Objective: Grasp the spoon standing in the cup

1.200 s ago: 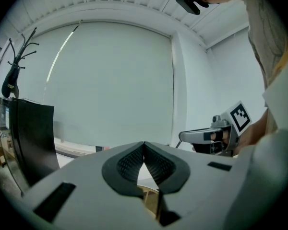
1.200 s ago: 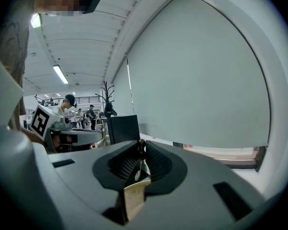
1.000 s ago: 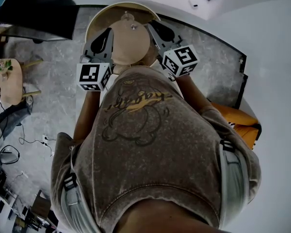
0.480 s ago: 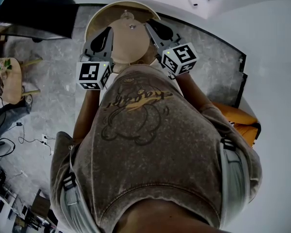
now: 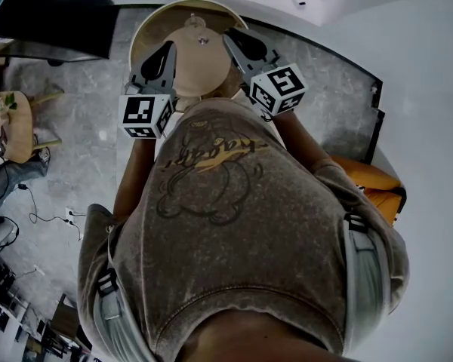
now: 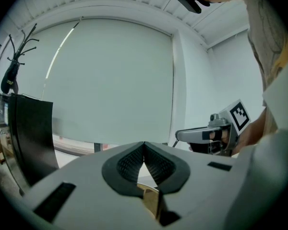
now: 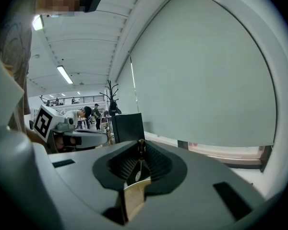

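Observation:
In the right gripper view a thin metal spoon [image 7: 138, 169] with a dark knob on its handle end sits between the pads of my right gripper [image 7: 141, 146], which is shut on it. My left gripper [image 6: 144, 144] has its tips together with nothing between them. From the head view both grippers are held level over a round beige table [image 5: 147, 29], the left gripper [image 5: 167, 49] on one side and the right gripper [image 5: 229, 36] on the other. A small cup-like thing [image 5: 194, 23] stands at the table's far side; I cannot tell what it holds.
A black panel [image 7: 127, 127] and a coat stand [image 7: 110, 92] stand by the large blinded window. An orange seat [image 5: 371, 187] is at my right. A small table [image 5: 11, 123] and cables lie at the left, and people work in the background.
The head view has drifted slightly and the right gripper sits a little further up and left. Both grippers keep their pose and jaw state.

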A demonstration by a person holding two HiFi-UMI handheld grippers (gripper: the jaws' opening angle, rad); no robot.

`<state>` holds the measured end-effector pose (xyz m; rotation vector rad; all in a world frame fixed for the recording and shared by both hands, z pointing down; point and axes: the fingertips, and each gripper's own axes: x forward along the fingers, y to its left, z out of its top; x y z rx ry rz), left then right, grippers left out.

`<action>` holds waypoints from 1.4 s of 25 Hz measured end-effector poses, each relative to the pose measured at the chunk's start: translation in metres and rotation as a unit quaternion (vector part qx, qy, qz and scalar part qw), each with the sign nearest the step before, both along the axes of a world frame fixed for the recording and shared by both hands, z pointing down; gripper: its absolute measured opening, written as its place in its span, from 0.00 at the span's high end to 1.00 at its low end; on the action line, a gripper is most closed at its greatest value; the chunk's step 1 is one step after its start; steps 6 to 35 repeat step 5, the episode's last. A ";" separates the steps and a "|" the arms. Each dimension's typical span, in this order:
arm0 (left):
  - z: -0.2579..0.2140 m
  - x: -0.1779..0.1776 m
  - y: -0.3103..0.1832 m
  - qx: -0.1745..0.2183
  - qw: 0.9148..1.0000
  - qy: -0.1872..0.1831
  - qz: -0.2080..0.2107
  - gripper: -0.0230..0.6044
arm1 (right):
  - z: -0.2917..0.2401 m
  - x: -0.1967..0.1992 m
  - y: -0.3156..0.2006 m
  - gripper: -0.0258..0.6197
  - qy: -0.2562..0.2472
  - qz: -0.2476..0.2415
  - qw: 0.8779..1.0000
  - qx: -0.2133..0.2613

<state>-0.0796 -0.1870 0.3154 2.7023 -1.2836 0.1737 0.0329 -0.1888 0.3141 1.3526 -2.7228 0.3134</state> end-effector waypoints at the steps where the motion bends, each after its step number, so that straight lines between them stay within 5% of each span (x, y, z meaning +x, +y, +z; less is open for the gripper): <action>1: 0.000 0.000 0.000 -0.001 1.000 0.000 0.000 0.94 | 0.000 0.000 0.000 0.86 0.000 0.000 1.000 -0.001; 35: 0.002 0.003 0.001 -0.004 1.000 0.001 0.002 0.94 | 0.000 0.001 0.000 0.86 0.000 -0.001 1.000 -0.002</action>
